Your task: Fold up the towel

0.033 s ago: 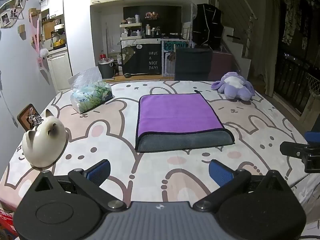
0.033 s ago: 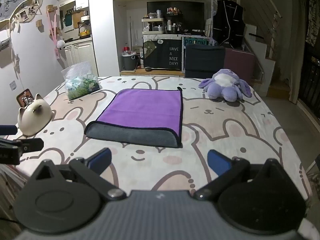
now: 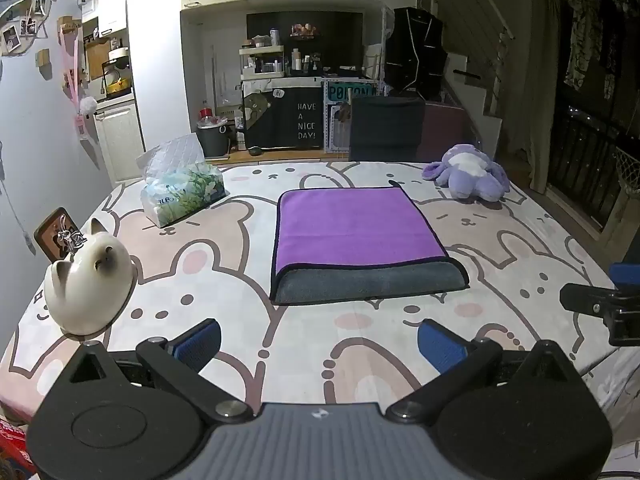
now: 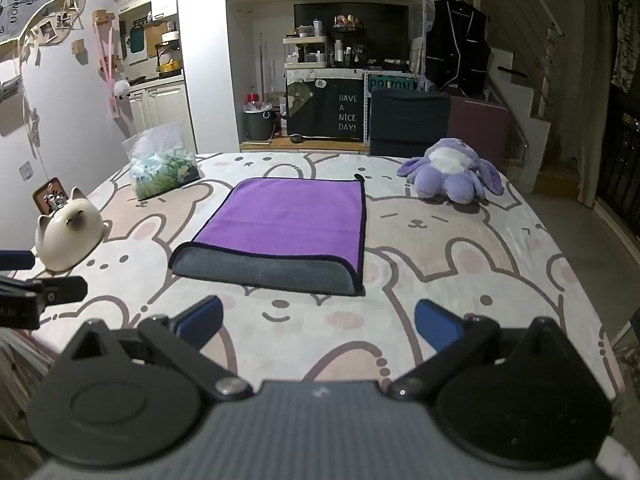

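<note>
A purple towel (image 3: pixel 356 228) with a grey underside lies folded flat in the middle of the table, its grey fold edge (image 3: pixel 368 282) toward me. It also shows in the right wrist view (image 4: pixel 288 224). My left gripper (image 3: pixel 320 344) is open and empty, held back from the towel's near edge. My right gripper (image 4: pixel 318 320) is open and empty, also short of the towel. The right gripper's finger shows at the right edge of the left wrist view (image 3: pixel 600 308); the left gripper's finger shows at the left edge of the right wrist view (image 4: pixel 40 292).
The table wears a bunny-print cloth (image 3: pixel 500 280). A cat-shaped ceramic bowl (image 3: pixel 88 280) stands near left, a tissue pack (image 3: pixel 180 192) far left, a purple plush toy (image 3: pixel 468 178) far right. A dark chair (image 3: pixel 386 128) stands behind the table.
</note>
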### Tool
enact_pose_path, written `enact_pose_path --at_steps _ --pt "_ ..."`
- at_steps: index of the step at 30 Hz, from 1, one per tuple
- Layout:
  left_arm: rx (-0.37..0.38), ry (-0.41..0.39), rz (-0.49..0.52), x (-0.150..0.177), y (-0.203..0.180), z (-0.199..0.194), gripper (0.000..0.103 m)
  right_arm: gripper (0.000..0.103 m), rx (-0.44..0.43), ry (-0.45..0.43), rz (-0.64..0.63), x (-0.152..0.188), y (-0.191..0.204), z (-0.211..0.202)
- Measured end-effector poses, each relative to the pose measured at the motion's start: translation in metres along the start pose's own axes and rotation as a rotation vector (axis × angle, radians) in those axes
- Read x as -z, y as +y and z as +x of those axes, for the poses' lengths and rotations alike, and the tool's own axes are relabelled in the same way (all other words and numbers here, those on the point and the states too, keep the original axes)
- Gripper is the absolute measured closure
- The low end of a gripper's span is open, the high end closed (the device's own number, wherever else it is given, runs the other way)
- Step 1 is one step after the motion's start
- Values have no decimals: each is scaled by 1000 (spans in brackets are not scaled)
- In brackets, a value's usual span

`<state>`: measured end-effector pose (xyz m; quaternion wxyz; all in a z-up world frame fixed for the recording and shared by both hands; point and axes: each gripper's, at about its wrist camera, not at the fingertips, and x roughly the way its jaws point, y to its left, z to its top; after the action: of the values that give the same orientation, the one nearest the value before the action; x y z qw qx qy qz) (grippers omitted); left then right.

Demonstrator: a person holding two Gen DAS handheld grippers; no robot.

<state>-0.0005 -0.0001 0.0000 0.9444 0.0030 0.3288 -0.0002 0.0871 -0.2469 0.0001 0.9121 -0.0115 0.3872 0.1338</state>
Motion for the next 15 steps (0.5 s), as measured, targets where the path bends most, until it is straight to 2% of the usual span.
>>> enact_pose_path --at_steps 15 --pt "1 5 1 0 0 0 0 0 -2 -1 1 0 -1 1"
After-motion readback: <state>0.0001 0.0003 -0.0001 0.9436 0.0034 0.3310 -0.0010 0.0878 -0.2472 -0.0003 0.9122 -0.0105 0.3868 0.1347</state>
